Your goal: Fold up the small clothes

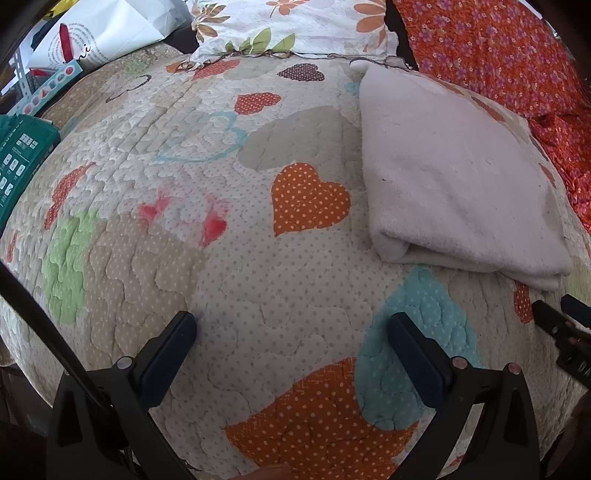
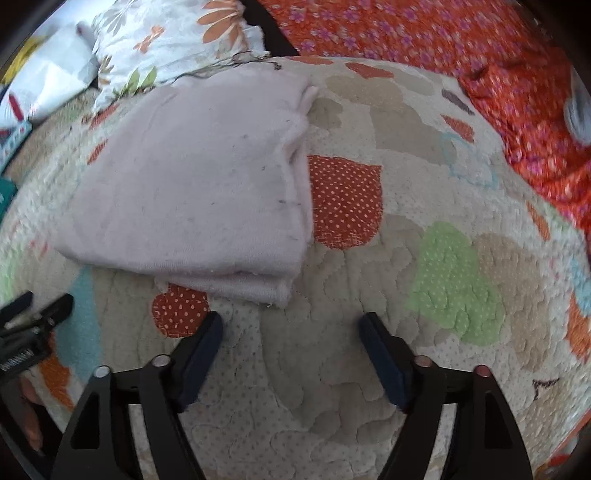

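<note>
A pale pink cloth (image 1: 458, 184) lies folded in several layers on the heart-patterned quilt (image 1: 229, 258). In the right wrist view the folded cloth (image 2: 192, 192) lies ahead and to the left. My left gripper (image 1: 291, 325) is open and empty over the quilt, left of and nearer than the cloth. My right gripper (image 2: 290, 325) is open and empty, just short of the cloth's near right corner, not touching it. Each gripper also shows at the edge of the other's view: the right one (image 1: 554, 314) and the left one (image 2: 44, 306).
A flowered pillow (image 1: 288, 26) lies at the head of the quilt. An orange flowered fabric (image 1: 509, 48) is bunched along the right side. A white paper bag (image 1: 103, 29) and a green box (image 1: 18, 155) sit at the left edge.
</note>
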The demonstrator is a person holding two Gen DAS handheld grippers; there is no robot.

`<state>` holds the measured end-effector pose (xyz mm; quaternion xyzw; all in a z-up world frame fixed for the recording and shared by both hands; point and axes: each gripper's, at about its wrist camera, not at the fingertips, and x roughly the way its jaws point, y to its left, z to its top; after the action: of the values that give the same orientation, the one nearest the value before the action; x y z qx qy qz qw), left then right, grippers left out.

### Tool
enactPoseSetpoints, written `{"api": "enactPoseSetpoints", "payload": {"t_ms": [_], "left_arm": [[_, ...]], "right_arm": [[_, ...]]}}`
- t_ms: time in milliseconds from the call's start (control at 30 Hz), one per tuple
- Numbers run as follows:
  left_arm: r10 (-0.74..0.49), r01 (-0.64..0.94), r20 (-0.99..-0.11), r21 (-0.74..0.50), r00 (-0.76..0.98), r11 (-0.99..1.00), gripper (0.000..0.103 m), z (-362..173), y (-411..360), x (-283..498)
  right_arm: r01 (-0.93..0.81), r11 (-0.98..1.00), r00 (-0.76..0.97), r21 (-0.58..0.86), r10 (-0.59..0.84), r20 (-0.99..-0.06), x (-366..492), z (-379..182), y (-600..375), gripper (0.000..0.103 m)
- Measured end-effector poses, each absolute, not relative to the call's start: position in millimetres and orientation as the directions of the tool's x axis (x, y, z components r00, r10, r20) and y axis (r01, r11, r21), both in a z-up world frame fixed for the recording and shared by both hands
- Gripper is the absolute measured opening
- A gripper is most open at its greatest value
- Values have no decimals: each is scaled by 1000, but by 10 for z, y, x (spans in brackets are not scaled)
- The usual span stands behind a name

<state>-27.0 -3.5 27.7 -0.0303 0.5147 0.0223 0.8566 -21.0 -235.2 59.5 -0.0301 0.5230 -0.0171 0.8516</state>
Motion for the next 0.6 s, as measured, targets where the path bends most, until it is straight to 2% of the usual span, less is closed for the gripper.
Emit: {"api": "enactPoseSetpoints", "payload": {"t_ms": [100, 133, 200, 600], "left_arm": [[0, -63, -892, -32, 451, 997, 103, 277, -28, -248], [-1, -62, -895, -33, 447, 998, 103, 277, -25, -240], [-5, -62, -897, -36, 443, 997, 103, 278, -15, -231], [-18, -78, -886, -61, 462, 995, 103, 396, 71, -246]], "right_arm": [[23, 997, 475, -78, -80, -877, -203, 550, -2386, 102], [37, 998, 479, -59, -69, -875, -202, 533, -2424, 103], [53, 998, 495, -32, -54, -867, -190, 529, -2467, 103], [76, 993, 476, -86, -112, -872, -156, 540, -2385, 103]]}}
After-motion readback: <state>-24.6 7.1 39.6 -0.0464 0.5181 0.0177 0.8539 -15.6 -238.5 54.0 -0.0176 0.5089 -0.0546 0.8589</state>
